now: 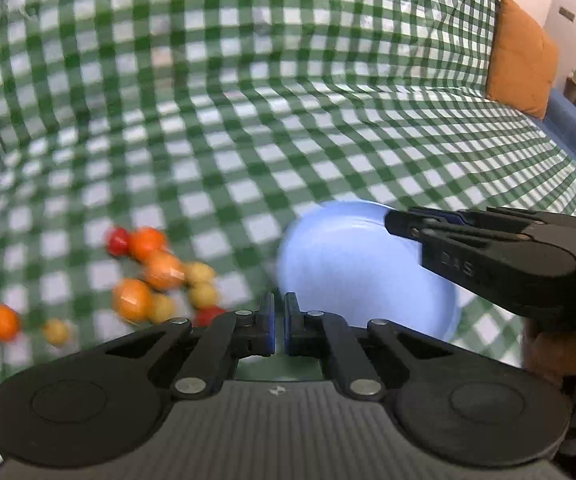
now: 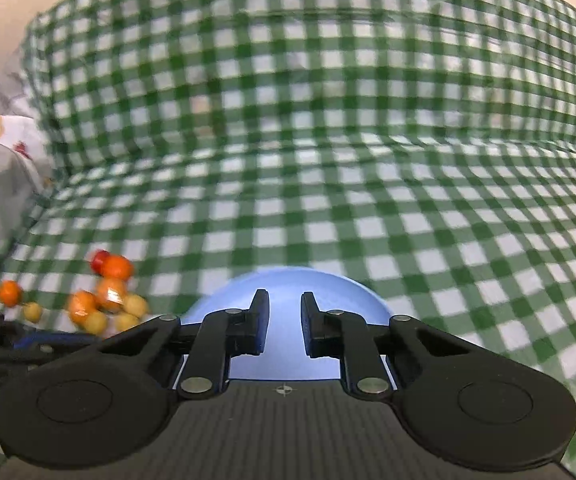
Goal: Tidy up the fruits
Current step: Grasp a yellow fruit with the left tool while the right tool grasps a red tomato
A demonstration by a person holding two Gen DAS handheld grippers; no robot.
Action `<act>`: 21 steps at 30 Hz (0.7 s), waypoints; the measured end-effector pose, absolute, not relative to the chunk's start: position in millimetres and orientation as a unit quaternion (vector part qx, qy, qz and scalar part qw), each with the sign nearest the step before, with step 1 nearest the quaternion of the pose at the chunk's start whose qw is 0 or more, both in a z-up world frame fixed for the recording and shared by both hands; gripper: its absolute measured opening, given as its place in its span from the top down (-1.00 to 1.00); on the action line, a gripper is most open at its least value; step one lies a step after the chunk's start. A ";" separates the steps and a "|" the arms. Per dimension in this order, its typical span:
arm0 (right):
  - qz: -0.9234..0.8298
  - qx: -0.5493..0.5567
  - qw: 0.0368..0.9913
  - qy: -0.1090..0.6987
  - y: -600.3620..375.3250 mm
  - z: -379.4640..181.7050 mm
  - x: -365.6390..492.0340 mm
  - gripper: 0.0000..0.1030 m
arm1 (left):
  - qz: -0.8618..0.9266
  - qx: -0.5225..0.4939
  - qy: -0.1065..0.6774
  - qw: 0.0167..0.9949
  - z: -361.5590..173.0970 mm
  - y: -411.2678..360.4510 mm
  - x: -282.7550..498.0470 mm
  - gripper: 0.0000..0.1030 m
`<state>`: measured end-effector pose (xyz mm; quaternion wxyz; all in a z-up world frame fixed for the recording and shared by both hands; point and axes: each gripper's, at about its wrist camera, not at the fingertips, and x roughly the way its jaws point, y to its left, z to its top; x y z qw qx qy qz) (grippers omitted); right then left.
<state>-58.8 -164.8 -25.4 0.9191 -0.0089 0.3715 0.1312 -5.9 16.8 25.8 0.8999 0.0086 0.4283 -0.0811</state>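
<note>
Both grippers are hanging closed and empty near the blue bowl [image 1: 368, 276]: the left gripper [image 1: 279, 320] just at its near-left rim, the right gripper [image 2: 283, 322] over its near edge. The fruits [image 1: 155, 276] are lying bunched on the checked cloth [image 1: 288, 120], left of the bowl. Best to be reopening over one fruit, sorting by colour. The cluster's long axis is running diagonally away from the bowl's near side; the round fruits are pointing nowhere.

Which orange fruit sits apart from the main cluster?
The orange fruit farthest left in the left wrist view, beside one small yellow fruit. The other orange ones touch each other in the cluster nearer the blue bowl.
</note>
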 end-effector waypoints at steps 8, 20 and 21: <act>0.232 -0.025 0.899 0.370 -99.0 -28.3 -71.2 0.65 | -0.013 -0.012 0.420 0.907 6.0 123.8 -2.3 0.91; 0.228 -0.094 0.865 0.436 -30.5 -86.0 -52.9 0.04 | 0.076 -0.148 0.500 0.850 -38.4 206.2 21.1 0.41; 0.229 -0.093 0.864 0.438 -29.0 -88.3 -51.1 0.04 | 0.078 -0.143 0.499 0.851 -39.0 205.6 23.4 0.37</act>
